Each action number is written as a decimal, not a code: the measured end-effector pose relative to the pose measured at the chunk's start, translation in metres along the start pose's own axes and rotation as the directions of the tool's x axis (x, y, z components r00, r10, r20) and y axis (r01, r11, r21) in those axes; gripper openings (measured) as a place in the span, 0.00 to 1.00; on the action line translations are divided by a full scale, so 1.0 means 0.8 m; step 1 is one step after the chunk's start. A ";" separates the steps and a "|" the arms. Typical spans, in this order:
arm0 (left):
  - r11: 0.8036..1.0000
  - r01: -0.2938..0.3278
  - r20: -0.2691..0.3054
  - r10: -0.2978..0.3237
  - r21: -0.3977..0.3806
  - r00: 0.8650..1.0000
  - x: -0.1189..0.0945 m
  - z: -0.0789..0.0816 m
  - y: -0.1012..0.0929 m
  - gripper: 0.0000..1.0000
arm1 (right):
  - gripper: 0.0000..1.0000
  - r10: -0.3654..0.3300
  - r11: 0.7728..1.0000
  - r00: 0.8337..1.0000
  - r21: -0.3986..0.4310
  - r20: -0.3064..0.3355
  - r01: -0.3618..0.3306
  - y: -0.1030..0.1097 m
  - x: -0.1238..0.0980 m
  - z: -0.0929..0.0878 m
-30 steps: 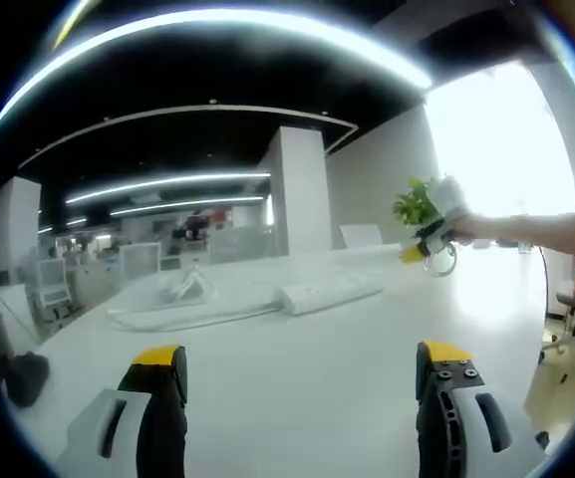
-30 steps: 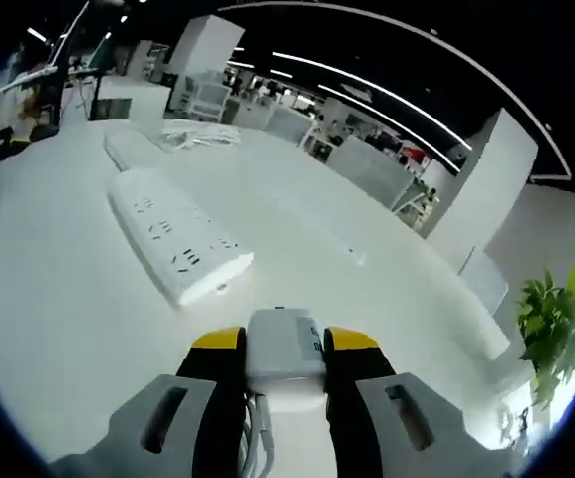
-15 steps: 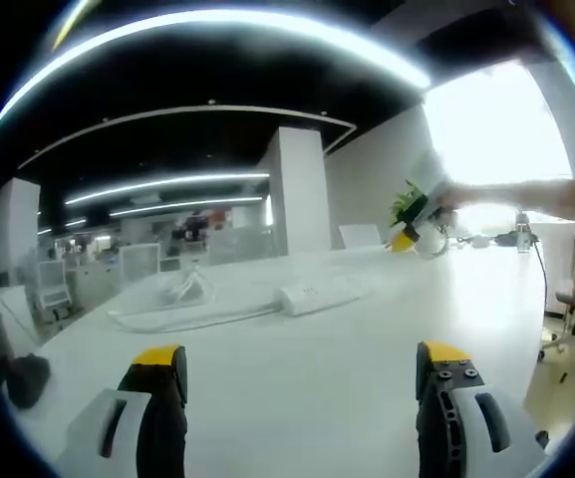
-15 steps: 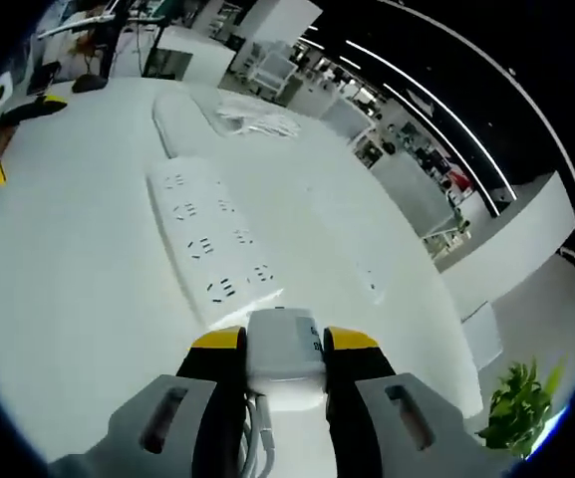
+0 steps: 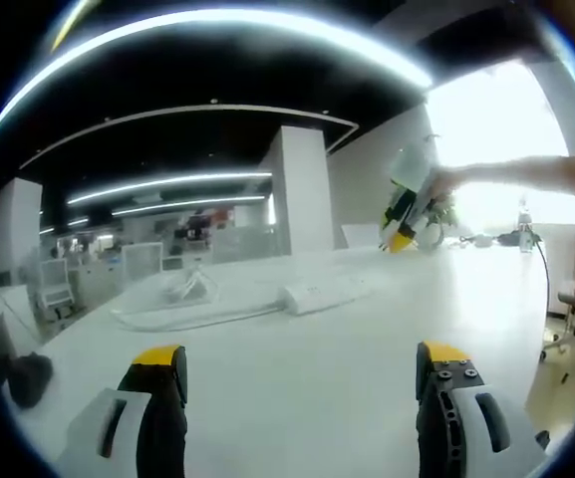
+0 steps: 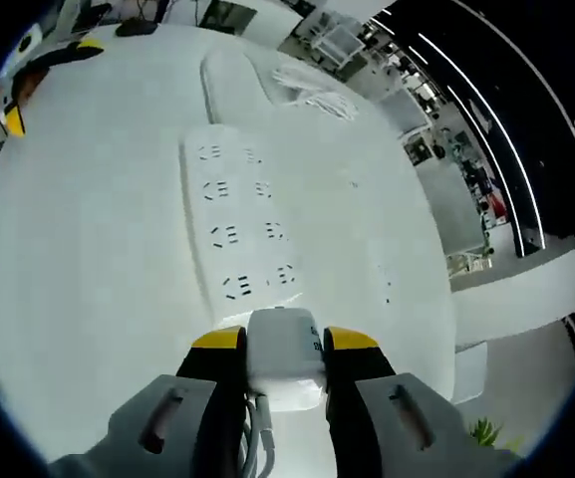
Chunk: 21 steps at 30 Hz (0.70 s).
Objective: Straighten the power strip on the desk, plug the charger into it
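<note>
On a broad white desk (image 5: 297, 378) in an open-plan office, the left gripper (image 5: 300, 373) waits low over the bare surface, its two yellow-tipped black jaws set wide apart with nothing between them. Beyond it in the left gripper view, going left to right, a dark rounded object (image 5: 28, 376) sits at the desk's near edge, a loose coil of white cable (image 5: 182, 299) lies further back, and the long white plastic power strip (image 5: 332, 291) rests flat past mid-desk, well apart from the idle jaws. Further right, the right gripper (image 5: 404, 214) hangs in the air above the strip's far end, tipped downward and carried by a person's outstretched arm (image 5: 526, 174) against a bright window.

In the right gripper view, that gripper's jaws are clamped on the small white rectangular charger (image 6: 285, 351), a thin white lead trailing down from it between them. The strip lies directly ahead of the charger with its paired rows of socket openings facing up, its nearest pair just beyond the charger's front face.

The strip appears laid out straight and flat, so that part of the job looks done. Plugging in is still to come: the charger is held clear of the strip, and its prongs must yet be lined up with a socket and pressed home.
</note>
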<state>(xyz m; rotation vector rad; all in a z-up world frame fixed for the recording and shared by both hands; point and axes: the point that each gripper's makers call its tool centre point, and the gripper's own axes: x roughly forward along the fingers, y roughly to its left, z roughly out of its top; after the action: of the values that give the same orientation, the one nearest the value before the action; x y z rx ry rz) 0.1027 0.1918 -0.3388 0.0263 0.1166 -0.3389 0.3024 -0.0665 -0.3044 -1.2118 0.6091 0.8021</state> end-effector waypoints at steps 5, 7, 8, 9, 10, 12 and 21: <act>1.000 -0.005 0.000 0.005 -0.003 1.000 0.000 0.000 0.002 0.98 | 0.28 0.025 0.999 0.999 -0.036 -0.022 -0.026 0.005 0.008 0.006; 1.000 -0.006 -0.003 0.006 -0.001 1.000 0.000 -0.001 0.003 0.98 | 0.28 0.045 0.997 0.998 -0.057 -0.045 -0.048 0.009 0.012 0.007; 1.000 -0.006 -0.004 0.006 -0.001 1.000 0.000 -0.001 0.003 0.98 | 0.28 0.048 0.996 0.997 -0.070 -0.055 -0.052 0.010 0.014 0.007; 1.000 -0.006 -0.004 0.006 -0.001 1.000 0.000 -0.001 0.003 0.98 | 0.28 0.054 0.995 0.996 -0.083 -0.075 -0.061 0.011 0.016 0.005; 1.000 -0.006 -0.004 0.006 0.000 1.000 0.000 0.000 0.003 0.98 | 0.28 0.064 0.992 0.994 -0.101 -0.092 -0.073 0.012 0.018 0.004; 1.000 -0.009 -0.006 0.009 0.003 1.000 0.001 -0.001 0.004 0.98 | 0.28 0.085 0.989 0.990 -0.109 -0.114 -0.097 0.018 0.021 0.005; 1.000 -0.006 -0.007 0.006 0.001 1.000 0.002 -0.002 0.003 0.98 | 0.28 0.118 0.977 0.978 -0.158 -0.170 -0.145 0.023 0.027 0.015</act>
<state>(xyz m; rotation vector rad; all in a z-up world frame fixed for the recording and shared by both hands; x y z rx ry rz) 0.1052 0.1937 -0.3406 0.0287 0.1237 -0.3327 0.2999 -0.0477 -0.3288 -1.4131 0.7713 0.8879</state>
